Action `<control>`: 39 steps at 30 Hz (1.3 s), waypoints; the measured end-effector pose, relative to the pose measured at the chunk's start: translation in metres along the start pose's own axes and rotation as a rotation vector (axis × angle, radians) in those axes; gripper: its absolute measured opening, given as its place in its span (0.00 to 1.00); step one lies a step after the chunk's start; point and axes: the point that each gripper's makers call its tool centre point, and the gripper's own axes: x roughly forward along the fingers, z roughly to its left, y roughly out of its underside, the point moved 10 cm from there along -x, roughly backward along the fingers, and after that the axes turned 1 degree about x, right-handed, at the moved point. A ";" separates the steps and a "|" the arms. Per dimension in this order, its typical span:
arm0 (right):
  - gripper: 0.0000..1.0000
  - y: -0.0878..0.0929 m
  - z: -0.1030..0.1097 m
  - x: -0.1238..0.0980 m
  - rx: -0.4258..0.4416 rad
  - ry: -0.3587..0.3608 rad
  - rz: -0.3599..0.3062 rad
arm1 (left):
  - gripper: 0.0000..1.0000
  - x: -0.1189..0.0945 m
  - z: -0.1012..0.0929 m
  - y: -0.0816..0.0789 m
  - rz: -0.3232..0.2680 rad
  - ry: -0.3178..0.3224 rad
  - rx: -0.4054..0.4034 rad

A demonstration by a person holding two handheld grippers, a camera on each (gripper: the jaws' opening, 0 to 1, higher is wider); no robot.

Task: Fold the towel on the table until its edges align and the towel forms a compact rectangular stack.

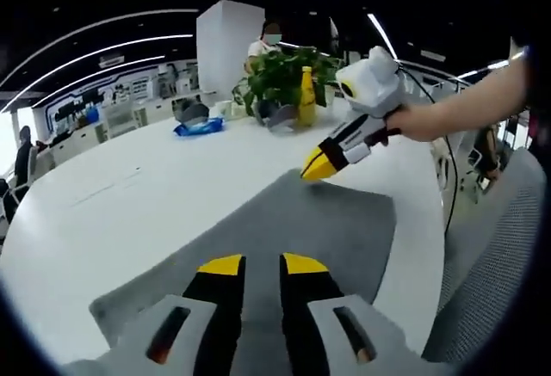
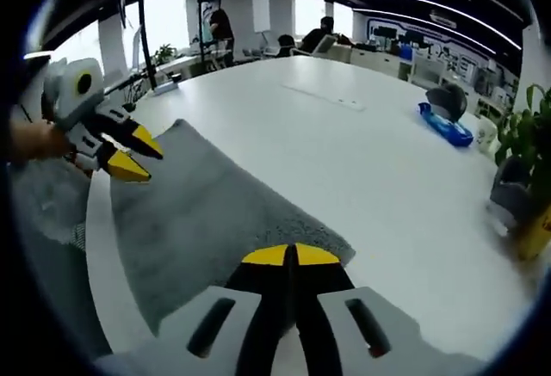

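A grey towel (image 1: 293,230) lies spread flat on the white table (image 1: 129,204). In the left gripper view my left gripper (image 1: 263,264) hovers over the towel's near end, jaws apart with nothing between them. My right gripper (image 1: 317,168), held by a hand, comes in from the right with its yellow tips together at the towel's far corner. From the right gripper view, that gripper (image 2: 291,255) is shut at the edge of the towel (image 2: 207,221) near a corner. The left gripper (image 2: 136,154) stands open above the towel's opposite end.
A potted plant (image 1: 280,75), a yellow bottle (image 1: 306,96) and a blue packet (image 1: 198,126) sit at the table's far side. A grey mesh chair (image 1: 499,264) stands by the table's edge. Bare white table (image 2: 362,152) stretches beyond the towel.
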 end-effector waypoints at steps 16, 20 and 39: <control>0.00 -0.005 0.025 0.027 -0.480 -0.012 0.257 | 0.02 0.020 -0.036 0.022 0.124 0.024 0.230; 0.00 -0.009 0.031 0.031 -0.544 0.012 0.314 | 0.01 0.019 -0.039 0.020 0.139 0.014 0.331; 0.00 -0.013 0.039 0.033 -0.708 0.055 0.413 | 0.01 0.022 -0.054 0.014 0.231 -0.023 0.713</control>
